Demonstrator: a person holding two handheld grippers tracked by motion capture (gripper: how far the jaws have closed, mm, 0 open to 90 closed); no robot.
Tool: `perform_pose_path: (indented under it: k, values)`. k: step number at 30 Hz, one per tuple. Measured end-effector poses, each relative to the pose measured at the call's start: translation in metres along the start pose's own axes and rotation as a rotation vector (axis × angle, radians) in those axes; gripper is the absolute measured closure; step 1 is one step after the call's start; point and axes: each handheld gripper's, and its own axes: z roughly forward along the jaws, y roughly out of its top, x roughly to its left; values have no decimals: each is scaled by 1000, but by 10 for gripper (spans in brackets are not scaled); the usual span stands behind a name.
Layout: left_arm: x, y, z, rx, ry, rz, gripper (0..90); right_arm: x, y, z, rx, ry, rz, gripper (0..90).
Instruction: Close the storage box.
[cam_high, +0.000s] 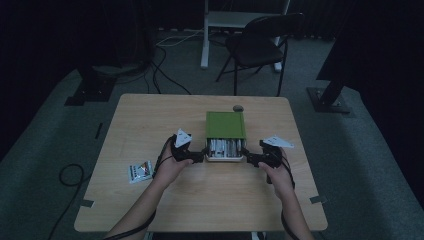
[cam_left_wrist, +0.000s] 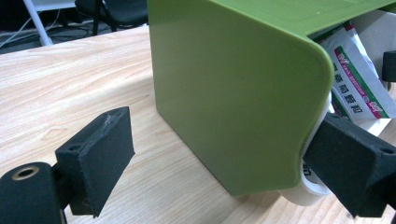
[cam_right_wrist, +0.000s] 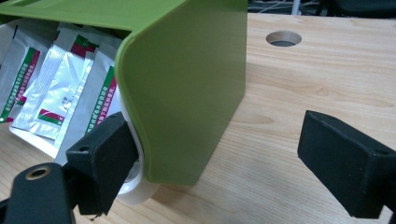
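Near the front edge of the bench (cam_high: 200, 200) we are holding one hand-held gripper in each hand. Our left hand-held gripper (cam_high: 196, 156) is standing with its jaws apart at the left front corner of the green box (cam_high: 225, 125); one jaw is touching the white tray (cam_left_wrist: 308, 193) under the green cover, the other is staying free beside the wall. Our right hand-held gripper (cam_high: 251, 159) is also standing apart at the right front corner, one jaw against the white tray rim. Sachets (cam_right_wrist: 51, 84) are showing inside the box. Farther left, a small packet (cam_high: 139, 171) is lying. Beyond the bench, a chair (cam_high: 260, 45) is standing.
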Motion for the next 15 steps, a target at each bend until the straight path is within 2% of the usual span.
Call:
perform_pose_path:
  k: [7,9,12,15]
  values:
    - [0,1,1,2,7,1,106,0,1,2,1,-15,3,119]
    - [2,1,3,2,4,-21,106,0,2,4,6,-20,18,115]
    - [2,1,3,0,8,-20,106,1,3,5,14,-24,36,113]
    - [1,1,3,-6,9,-23,106,4,4,6,15,-30,19,127]
